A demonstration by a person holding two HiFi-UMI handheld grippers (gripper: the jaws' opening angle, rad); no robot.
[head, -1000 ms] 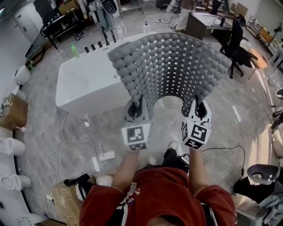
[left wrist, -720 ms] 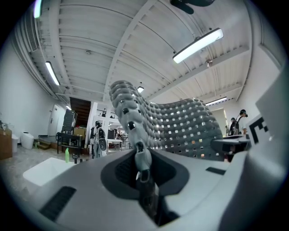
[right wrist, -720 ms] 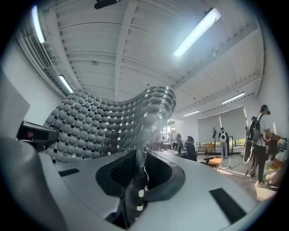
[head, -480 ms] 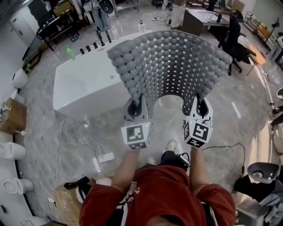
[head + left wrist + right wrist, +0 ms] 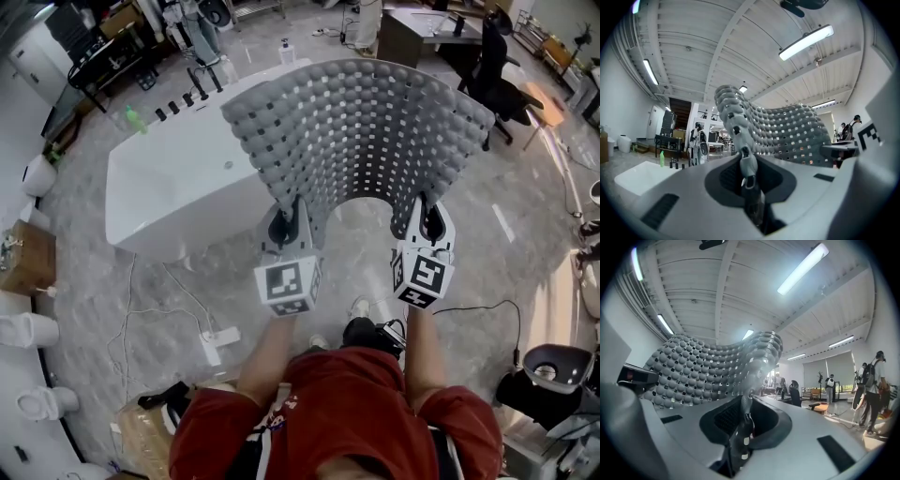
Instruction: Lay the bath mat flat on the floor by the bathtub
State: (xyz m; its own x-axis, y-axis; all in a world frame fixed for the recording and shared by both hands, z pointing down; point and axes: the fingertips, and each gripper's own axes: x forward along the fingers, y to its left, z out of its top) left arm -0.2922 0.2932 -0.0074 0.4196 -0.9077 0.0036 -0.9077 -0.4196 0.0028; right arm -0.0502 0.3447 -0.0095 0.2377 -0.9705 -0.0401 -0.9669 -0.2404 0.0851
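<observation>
A grey bath mat (image 5: pixel 361 136) with rows of bumps and small holes hangs stretched in the air between both grippers, bowed upward in an arch above the floor. My left gripper (image 5: pixel 289 225) is shut on the mat's near left corner, and its edge (image 5: pixel 743 159) runs up from between the jaws. My right gripper (image 5: pixel 427 220) is shut on the near right corner, where the mat (image 5: pixel 745 420) is pinched. The white bathtub (image 5: pixel 178 178) stands behind and left of the mat, partly hidden by it.
Grey marble floor (image 5: pixel 525 216) lies under the mat. A white power strip (image 5: pixel 217 337) with cables lies at the left. Bottles (image 5: pixel 136 120) stand on the tub's far rim. An office chair (image 5: pixel 497 70), a desk (image 5: pixel 422 28), toilets (image 5: pixel 23 319) and boxes ring the area.
The mat and both grippers have kept their hold. The tub and floor have shifted slightly left and down in view as the head moved.
</observation>
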